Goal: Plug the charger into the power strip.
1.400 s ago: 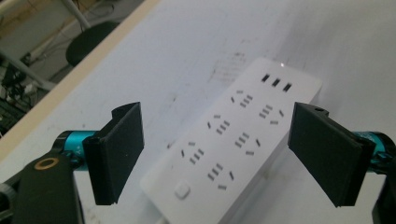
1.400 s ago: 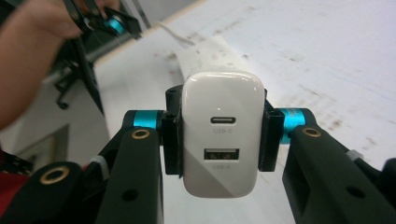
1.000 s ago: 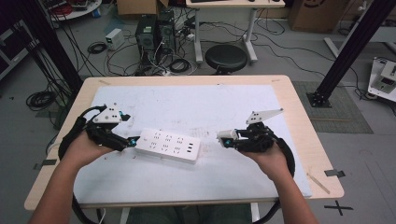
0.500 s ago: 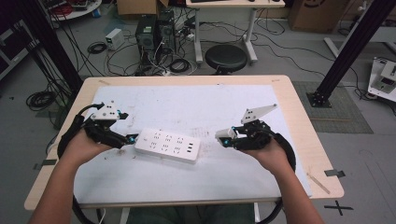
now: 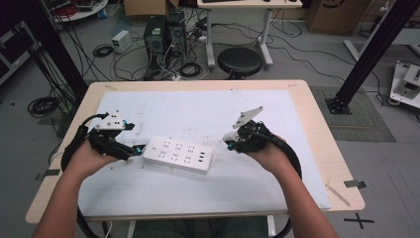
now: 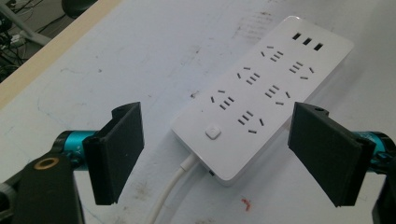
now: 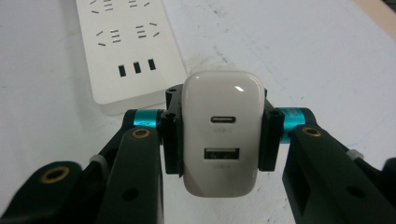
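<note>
Clamped between the black jaws of the right gripper (image 7: pixel 219 135) is a small white plastic USB charger block (image 7: pixel 219 133), its rounded face toward the right gripper view's camera, with an oval USB-C port above a rectangular USB-A port. The pads press on its two flat sides. The high view gives none of that detail: there the right gripper (image 5: pixel 229 141) shows the charger as a pale speck (image 5: pixel 229 136) at its tip, just off the right end of the long white plastic power strip (image 5: pixel 177 154).

That strip lies flat on the white table cover (image 5: pixel 198 111), slightly skewed, between the two hands. In the right gripper view its near end (image 7: pixel 126 51) carries three dark USB slots, just beyond the charger. The left gripper view shows the strip's other end (image 6: pixel 261 93): a square white push button (image 6: pixel 213 132) and a white cable (image 6: pixel 170 193) leaving the strip's end face, which the high view cannot resolve.

At that cable end, the left gripper (image 6: pixel 217 158) has its jaws spread wide, one on each side of the strip's corner, touching nothing. In the high view the left gripper (image 5: pixel 137 149) sits just beside the strip's left end. Bare wooden table edge (image 5: pixel 317 129) frames the cover.
</note>
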`<action>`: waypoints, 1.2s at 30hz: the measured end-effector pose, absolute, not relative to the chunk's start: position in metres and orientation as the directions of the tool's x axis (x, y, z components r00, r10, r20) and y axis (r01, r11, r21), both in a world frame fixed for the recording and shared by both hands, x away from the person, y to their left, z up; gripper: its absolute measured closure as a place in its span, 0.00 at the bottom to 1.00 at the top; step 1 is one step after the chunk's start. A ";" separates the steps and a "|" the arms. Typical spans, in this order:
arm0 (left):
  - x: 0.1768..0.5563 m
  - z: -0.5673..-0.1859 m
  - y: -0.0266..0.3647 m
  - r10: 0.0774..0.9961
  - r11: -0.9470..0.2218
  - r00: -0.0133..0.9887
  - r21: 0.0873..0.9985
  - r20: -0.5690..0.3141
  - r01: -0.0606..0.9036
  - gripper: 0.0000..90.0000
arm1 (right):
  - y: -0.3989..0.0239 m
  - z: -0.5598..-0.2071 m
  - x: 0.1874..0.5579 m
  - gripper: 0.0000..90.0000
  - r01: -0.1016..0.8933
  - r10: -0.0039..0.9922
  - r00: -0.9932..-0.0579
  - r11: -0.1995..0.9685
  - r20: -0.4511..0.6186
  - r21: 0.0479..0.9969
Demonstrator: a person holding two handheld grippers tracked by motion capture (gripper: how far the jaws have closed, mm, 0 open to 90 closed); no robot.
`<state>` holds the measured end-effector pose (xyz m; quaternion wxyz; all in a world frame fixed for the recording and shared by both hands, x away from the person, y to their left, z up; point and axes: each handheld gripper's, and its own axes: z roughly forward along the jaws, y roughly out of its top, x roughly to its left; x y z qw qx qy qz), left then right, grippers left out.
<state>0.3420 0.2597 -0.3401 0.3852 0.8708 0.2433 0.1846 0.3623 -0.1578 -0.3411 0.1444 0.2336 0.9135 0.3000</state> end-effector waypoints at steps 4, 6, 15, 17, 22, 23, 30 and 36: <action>0.341 -0.341 0.264 0.570 -0.589 0.811 0.755 0.134 0.289 0.20 | -0.150 -0.338 0.369 0.70 0.334 0.481 -0.868 0.751 -0.125 0.570; 0.341 -0.340 0.266 0.571 -0.593 0.810 0.750 0.136 0.293 0.20 | -0.145 -0.336 0.372 0.70 0.331 0.464 -0.878 0.769 -0.120 0.547; 0.336 -0.342 0.272 0.578 -0.597 0.804 0.743 0.135 0.304 0.20 | -0.118 -0.331 0.393 0.70 0.298 0.370 -0.926 0.841 -0.079 0.452; 0.334 -0.343 0.273 0.584 -0.591 0.801 0.744 0.129 0.311 0.21 | -0.105 -0.329 0.401 0.70 0.278 0.336 -0.939 0.865 -0.072 0.418; 0.330 -0.342 0.277 0.589 -0.593 0.797 0.741 0.132 0.316 0.20 | -0.083 -0.329 0.409 0.70 0.251 0.288 -0.957 0.891 -0.044 0.378; 0.329 -0.342 0.277 0.590 -0.592 0.797 0.741 0.131 0.317 0.21 | -0.079 -0.329 0.411 0.70 0.240 0.273 -0.961 0.896 -0.036 0.374; 0.327 -0.342 0.282 0.593 -0.596 0.793 0.737 0.137 0.318 0.20 | -0.049 -0.335 0.418 0.70 0.200 0.211 -0.977 0.924 0.001 0.325; 0.326 -0.345 0.287 0.599 -0.592 0.790 0.737 0.133 0.325 0.20 | -0.025 -0.344 0.423 0.70 0.165 0.164 -0.986 0.949 0.029 0.267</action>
